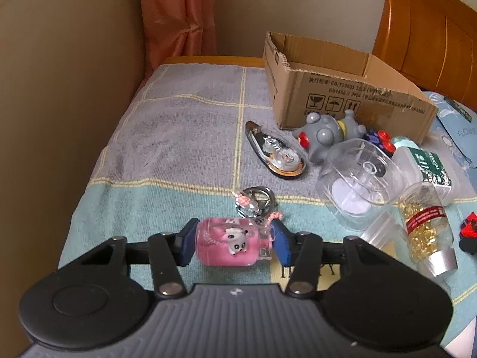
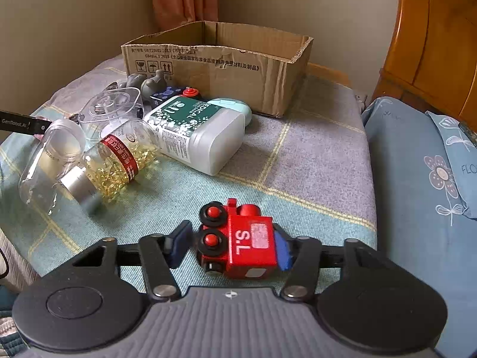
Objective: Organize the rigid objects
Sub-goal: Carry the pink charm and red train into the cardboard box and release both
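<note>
Bottles (image 2: 190, 137) and toys (image 1: 325, 132) crowd the cardboard box's (image 2: 214, 68) near side; blanket (image 1: 179, 125) left of it lies open.

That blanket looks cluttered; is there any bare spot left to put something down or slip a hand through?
Yes. The blanket lies bare between the wall and the correction tape. A second free patch runs from the white bottle to the blue pillow, beside the cardboard box. It is crowded in front of the box, around the grey toy and capsule jar.

Left claw (image 1: 234, 243), right claw (image 2: 229, 246): both half-closed.
</note>
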{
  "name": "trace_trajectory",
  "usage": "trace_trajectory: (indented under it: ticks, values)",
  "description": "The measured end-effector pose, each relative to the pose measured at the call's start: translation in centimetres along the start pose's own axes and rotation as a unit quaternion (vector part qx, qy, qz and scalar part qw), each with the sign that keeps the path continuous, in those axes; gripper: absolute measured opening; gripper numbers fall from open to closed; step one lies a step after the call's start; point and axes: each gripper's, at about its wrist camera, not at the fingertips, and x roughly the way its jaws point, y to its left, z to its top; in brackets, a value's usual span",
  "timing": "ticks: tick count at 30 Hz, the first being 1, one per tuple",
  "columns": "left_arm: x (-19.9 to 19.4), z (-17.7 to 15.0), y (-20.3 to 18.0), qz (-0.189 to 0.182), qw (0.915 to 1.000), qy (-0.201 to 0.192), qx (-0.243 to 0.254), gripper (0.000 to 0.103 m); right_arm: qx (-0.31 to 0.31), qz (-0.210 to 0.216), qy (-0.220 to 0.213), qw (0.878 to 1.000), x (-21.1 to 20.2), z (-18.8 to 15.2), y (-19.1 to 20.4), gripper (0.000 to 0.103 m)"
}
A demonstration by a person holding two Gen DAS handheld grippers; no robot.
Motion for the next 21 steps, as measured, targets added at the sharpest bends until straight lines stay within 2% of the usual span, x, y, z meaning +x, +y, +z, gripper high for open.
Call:
trace_trajectory:
  ticks: [6, 10, 21]
  values:
    - [-0.4, 0.3, 0.3, -0.007, 0.9998, 0.01, 0.018, 0.049, -0.008, -0.001, 0.009, 1.0, -0.3, 0.5, 0.2, 0.055]
    - [-1.2, 1.1, 0.2, -0.012, 0.9986, 0.016, 0.049, 0.049, -0.023, 0.007, 0.01, 1.0, -0.9, 1.1, 0.5, 0.055]
    - [-3.9, 5.0, -0.5, -0.036, 0.9931, 0.021, 0.109, 0.049, -0.064, 0.026, -0.005, 0.998, -3.0, 4.2, 0.6, 0.054]
